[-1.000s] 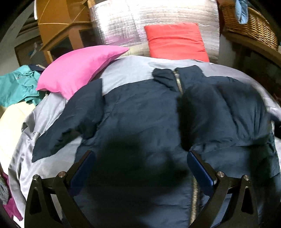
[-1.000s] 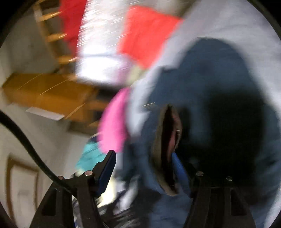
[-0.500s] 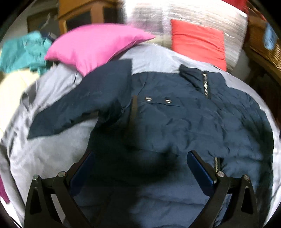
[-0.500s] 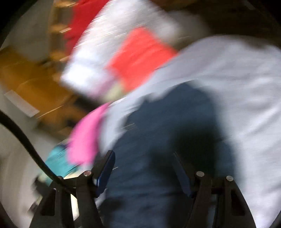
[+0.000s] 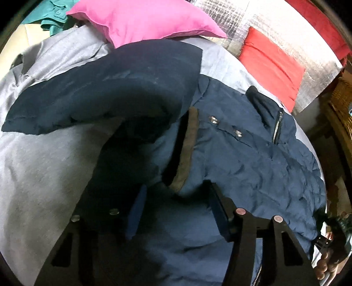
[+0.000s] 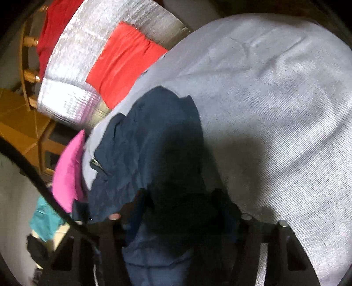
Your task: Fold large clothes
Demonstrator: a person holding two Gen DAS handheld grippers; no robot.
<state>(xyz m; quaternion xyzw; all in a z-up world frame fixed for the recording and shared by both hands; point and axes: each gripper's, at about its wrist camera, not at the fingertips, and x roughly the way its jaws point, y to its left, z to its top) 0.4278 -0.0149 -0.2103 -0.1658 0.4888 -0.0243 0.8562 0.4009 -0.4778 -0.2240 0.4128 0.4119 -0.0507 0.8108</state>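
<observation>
Left wrist view: navy padded jacket (image 5: 253, 154) spread front-up over the grey sheet of the bed (image 5: 39, 165), collar toward the head end by the red cushion (image 5: 270, 66), one sleeve (image 5: 99, 92) flung out toward the pink pillow (image 5: 143, 19). Looks soft, puffy and light, likely slick-shelled, so prone to slide and spring back from a fold; best taken by a doubled edge or hem rather than a flat panel. Left tongs (image 5: 176, 211) closing over the front near the brown-trimmed pocket (image 5: 187, 151), cloth bulging between the blades, firm pinch not yet evident. Right wrist view: right tongs (image 6: 182, 220) closing low over the jacket's dark side edge near the bed's right side; whether cloth is pinched cannot be told in the shadow. Plenty of bare sheet on the right side of the bed for laying a fold across. Pillow and teal clothes (image 5: 50, 13) crowding the far left corner; wicker basket (image 5: 343, 105) beyond the right edge.
</observation>
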